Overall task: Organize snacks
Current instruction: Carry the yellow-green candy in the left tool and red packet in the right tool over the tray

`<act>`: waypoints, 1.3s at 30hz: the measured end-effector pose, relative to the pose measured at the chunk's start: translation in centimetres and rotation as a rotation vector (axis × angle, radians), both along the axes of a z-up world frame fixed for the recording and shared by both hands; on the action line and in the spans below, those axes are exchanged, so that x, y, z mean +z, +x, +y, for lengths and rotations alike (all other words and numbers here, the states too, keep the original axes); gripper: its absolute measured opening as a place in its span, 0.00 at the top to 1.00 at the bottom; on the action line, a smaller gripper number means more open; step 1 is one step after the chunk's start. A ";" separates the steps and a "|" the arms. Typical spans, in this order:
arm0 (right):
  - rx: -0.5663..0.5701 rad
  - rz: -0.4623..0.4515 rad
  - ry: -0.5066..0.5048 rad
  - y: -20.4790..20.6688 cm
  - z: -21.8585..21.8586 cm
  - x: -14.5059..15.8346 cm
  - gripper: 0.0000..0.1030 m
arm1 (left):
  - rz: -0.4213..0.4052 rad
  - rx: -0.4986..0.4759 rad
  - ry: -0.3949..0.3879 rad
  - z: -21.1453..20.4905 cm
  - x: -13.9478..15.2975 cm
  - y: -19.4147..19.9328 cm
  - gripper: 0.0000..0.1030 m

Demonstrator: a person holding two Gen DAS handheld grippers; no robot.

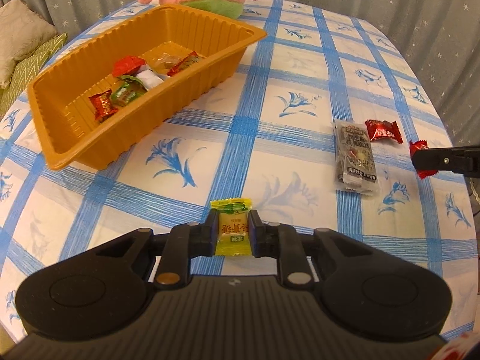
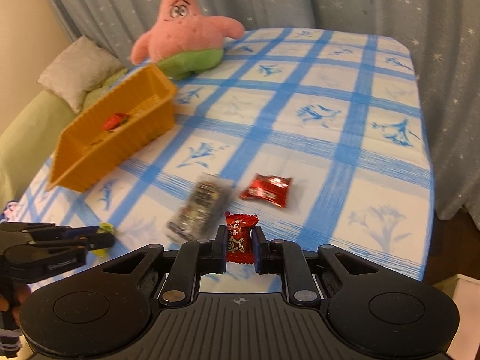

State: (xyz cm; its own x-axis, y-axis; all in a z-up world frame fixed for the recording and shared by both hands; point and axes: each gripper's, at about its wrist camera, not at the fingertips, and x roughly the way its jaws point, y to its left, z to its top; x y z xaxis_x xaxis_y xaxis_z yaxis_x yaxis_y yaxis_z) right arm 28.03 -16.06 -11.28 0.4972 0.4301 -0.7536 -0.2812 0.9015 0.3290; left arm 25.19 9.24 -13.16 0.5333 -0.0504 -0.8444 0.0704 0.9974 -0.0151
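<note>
- The ribbed orange plastic tray (image 1: 192, 90) sits at the far left of the table covered by a blue-and-white checked cloth with lily prints (image 1: 300, 69), its long axis running diagonally away from the left wrist camera.
- Inside the tray lie several wrapped sweets: a red foil candy (image 1: 102, 106) nearest the front end, a green-wrapped candy (image 1: 127, 93) touching it, a white-wrapped piece (image 1: 150, 78) in the middle, a larger red wrapper (image 1: 128, 64) behind that, and a clear and red-orange packet (image 1: 180, 61) towards the far end (the front stretch of the tray floor is bare).
- The left gripper (image 1: 233, 230) has its jaws clamped on a yellow-green wrapped candy (image 1: 232, 228), held just above the cloth near the table's front edge.
- The right gripper (image 2: 239, 241) has its jaws closed on a small red wrapped candy with a cartoon face (image 2: 240, 238), well to the right of the tray.
- On the cloth between the grippers lies a long clear packet of dark snacks (image 1: 355, 157); it is blurred in the right wrist view.
- Just beside that packet, on its far right, rests a red foil sachet (image 1: 383, 130), apart from both grippers.
- A pink star-shaped plush toy with green shorts (image 2: 186, 36) leans at the table's far left edge, just behind the tray.
</note>
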 end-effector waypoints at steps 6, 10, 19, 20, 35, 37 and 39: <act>0.082 -0.019 0.035 0.0 2.3 1.6 0.84 | -0.035 0.023 -0.021 1.2 2.1 -1.2 0.82; 0.146 -0.040 0.053 0.3 4.4 2.6 0.84 | -0.070 0.039 -0.029 2.2 3.9 -1.8 0.82; 0.268 -0.101 0.089 1.6 10.0 4.9 0.84 | -0.147 0.108 -0.047 5.5 7.5 -2.1 0.82; 0.279 -0.108 0.094 1.8 10.7 5.2 0.84 | -0.155 0.114 -0.046 5.9 7.8 -2.1 0.82; 0.367 -0.140 0.138 6.9 19.9 6.7 0.84 | -0.221 0.190 -0.037 12.0 9.6 1.3 0.82; 0.375 -0.137 0.138 7.7 20.9 6.5 0.84 | -0.224 0.196 -0.038 12.6 9.6 2.1 0.82; 0.375 -0.133 0.132 8.4 21.7 6.3 0.84 | -0.221 0.205 -0.051 13.2 9.5 2.8 0.82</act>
State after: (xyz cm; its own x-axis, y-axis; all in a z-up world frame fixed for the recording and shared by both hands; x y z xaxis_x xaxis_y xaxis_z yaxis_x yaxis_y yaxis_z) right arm 36.38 5.63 -4.99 0.3768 0.6884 -0.6198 -0.6300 0.6810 0.3733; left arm 28.03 22.39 -3.68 0.7073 0.0382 -0.7059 -0.1253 0.9895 -0.0720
